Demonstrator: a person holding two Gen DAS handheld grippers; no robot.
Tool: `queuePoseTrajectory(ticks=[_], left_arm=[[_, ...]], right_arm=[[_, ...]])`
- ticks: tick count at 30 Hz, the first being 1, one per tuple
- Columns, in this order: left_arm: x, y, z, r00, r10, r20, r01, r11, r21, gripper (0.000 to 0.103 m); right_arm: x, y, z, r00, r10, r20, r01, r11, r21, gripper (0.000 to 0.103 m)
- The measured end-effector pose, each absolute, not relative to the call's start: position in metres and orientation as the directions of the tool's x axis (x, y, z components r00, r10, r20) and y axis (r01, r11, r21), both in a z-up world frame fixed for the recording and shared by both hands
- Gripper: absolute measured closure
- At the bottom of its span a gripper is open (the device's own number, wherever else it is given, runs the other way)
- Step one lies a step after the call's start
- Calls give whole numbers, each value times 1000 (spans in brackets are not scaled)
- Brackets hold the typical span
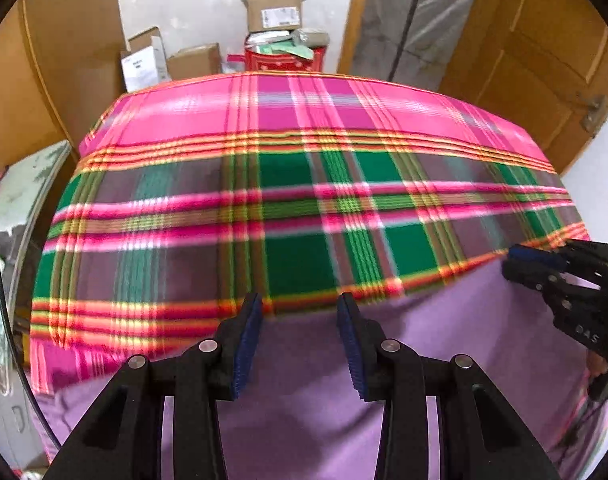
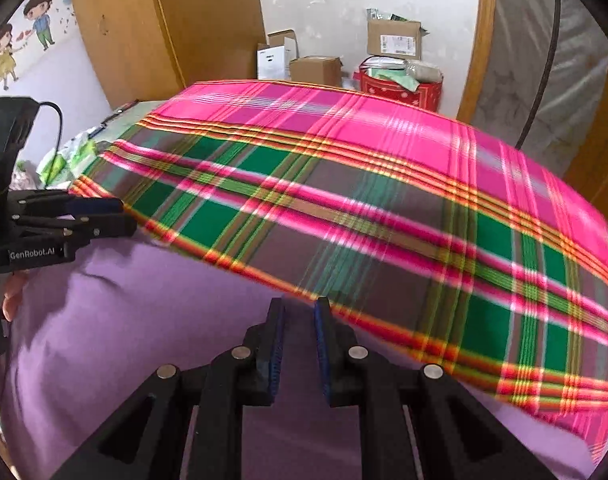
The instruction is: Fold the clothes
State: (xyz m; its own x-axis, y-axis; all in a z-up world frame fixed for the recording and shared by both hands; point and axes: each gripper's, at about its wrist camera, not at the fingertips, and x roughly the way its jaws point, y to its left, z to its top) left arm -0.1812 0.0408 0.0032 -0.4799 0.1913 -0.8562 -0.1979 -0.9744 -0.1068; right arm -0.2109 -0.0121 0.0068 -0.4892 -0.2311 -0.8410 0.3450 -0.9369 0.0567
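Purple garment (image 1: 463,360) on plaid cloth (image 1: 296,200), both claws apart, empty

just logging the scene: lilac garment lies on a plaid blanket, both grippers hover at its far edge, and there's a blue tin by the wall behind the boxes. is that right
Not quite: the tin by the wall is red, not blue, as the right wrist view shows. The rest holds: the lilac garment lies on the plaid blanket, with the left gripper and right gripper at its far edge.
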Motion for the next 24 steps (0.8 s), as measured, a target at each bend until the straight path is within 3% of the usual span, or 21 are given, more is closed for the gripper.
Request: queuePoseTrajectory(ticks=[6, 10, 13, 24], left_arm=[[-184, 13, 13, -482, 229, -846, -205, -968, -145, 62], [-185, -14, 28, -501, 211, -839, -256, -963, -90, 61], [-180, -29, 32, -499, 175, -849, -286, -958, -29, 49], [-176, -45, 12, -472, 101, -876, -379, -920, 98, 49]], right_arm=[[-206, -10, 11, -503, -252, -827, 356, -932, 68, 88], [-202, -7, 17, -498, -276, -822, 372, -924, 86, 86], [-200, -10, 19, -493, -288, -821, 401, -913, 79, 78], [-201, -28, 7, -471, -256, -844, 478, -878, -1, 68]])
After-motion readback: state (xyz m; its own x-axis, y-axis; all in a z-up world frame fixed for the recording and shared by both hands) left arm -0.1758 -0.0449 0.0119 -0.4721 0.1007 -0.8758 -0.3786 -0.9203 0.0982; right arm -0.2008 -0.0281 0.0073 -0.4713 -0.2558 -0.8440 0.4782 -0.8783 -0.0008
